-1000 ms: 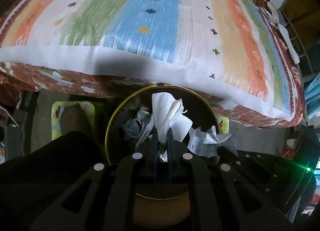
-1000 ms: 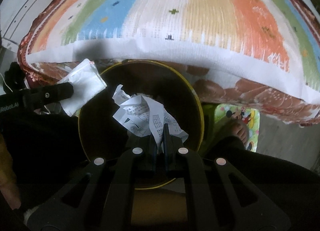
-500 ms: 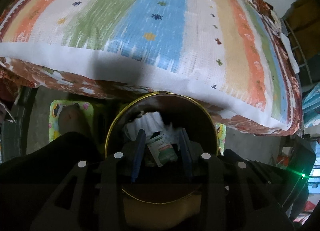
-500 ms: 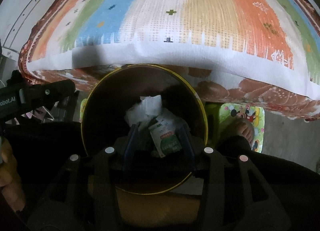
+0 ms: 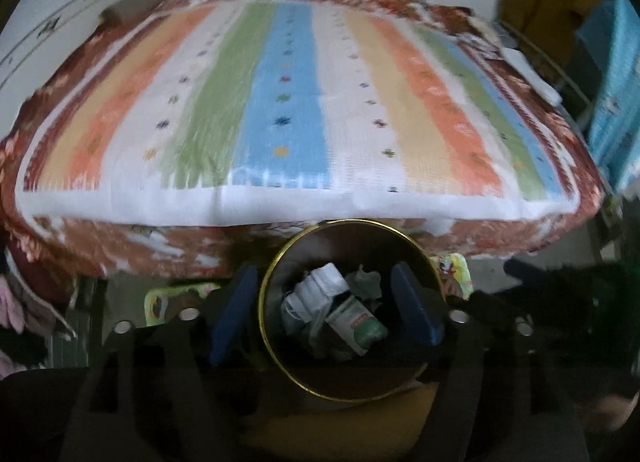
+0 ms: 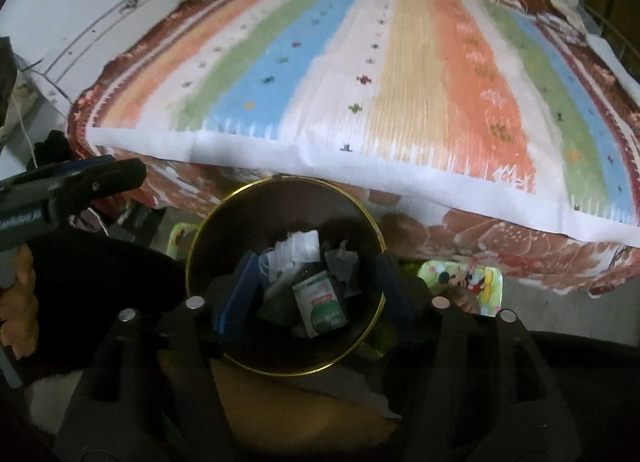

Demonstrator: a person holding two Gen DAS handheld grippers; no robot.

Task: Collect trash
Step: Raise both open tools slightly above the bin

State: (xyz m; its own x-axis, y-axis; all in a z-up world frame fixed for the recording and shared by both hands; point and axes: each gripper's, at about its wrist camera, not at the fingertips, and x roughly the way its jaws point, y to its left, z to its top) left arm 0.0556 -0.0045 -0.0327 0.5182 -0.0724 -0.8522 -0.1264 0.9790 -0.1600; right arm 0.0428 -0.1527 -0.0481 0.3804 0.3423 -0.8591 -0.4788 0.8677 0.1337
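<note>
While both of your grippers hang over the bin (image 5: 276, 274), its contents read: crumpled white paper (image 5: 326, 282), a green-and-white packet (image 5: 356, 324), grey scraps (image 6: 342, 260). Your left gripper (image 5: 322, 312) has just been opening, blue fingers (image 5: 230, 314) spread wide with nothing between them; your right gripper (image 6: 314, 296) likewise, fingers (image 6: 238, 298) parted and empty. Gold-rimmed bin stands on the floor, just beside the bed (image 6: 400, 74) with its striped cover. Cartoon-print mat (image 6: 468, 282) lies beside the bin.
</note>
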